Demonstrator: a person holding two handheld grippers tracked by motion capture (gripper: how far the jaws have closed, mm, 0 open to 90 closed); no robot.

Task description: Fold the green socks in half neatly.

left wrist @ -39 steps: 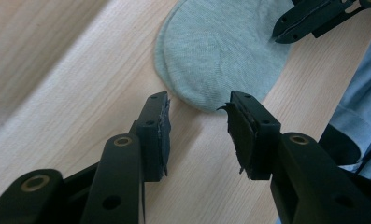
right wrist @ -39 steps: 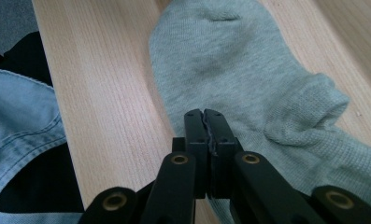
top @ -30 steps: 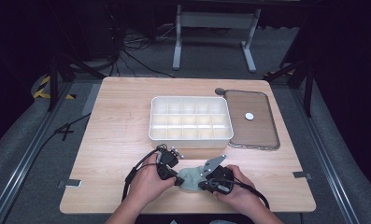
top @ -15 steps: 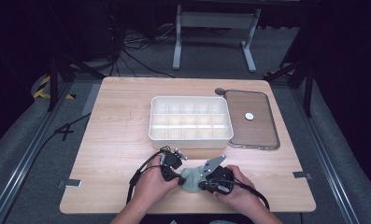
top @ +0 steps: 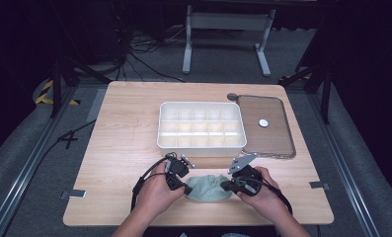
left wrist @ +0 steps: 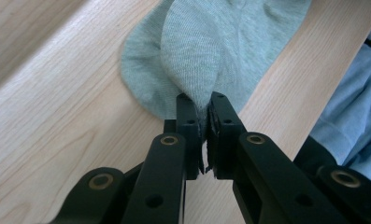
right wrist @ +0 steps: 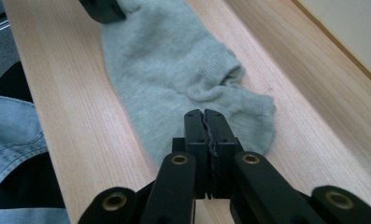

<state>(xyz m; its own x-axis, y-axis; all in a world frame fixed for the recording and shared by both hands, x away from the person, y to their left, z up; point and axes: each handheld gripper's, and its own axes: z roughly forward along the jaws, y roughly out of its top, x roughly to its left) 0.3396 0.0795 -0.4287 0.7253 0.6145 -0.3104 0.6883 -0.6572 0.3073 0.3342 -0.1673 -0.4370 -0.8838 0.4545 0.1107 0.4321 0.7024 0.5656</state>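
A pale grey-green sock (top: 208, 188) lies flat near the table's front edge, between my two grippers. My left gripper (top: 186, 189) is at its left end. In the left gripper view the jaws (left wrist: 204, 103) are shut on a raised fold of the sock (left wrist: 206, 51). My right gripper (top: 226, 186) is at the sock's right end. In the right gripper view its jaws (right wrist: 204, 115) are shut on the edge of the sock (right wrist: 174, 79), with a thin line of fabric between the pads. The left gripper's tip (right wrist: 103, 9) shows at the sock's far end.
A white compartment tray (top: 202, 146) stands just behind the grippers, mid-table. To its right lies a brown flat lid (top: 277, 136) with a small white disc (top: 263, 123) on it. A dark round cap (top: 232, 97) sits at the lid's far corner. The person's denim clothing (left wrist: 351, 116) is at the table edge.
The sock now lies wider and flatter between the two grippers. Both hands have shifted only slightly and both grippers stay shut.
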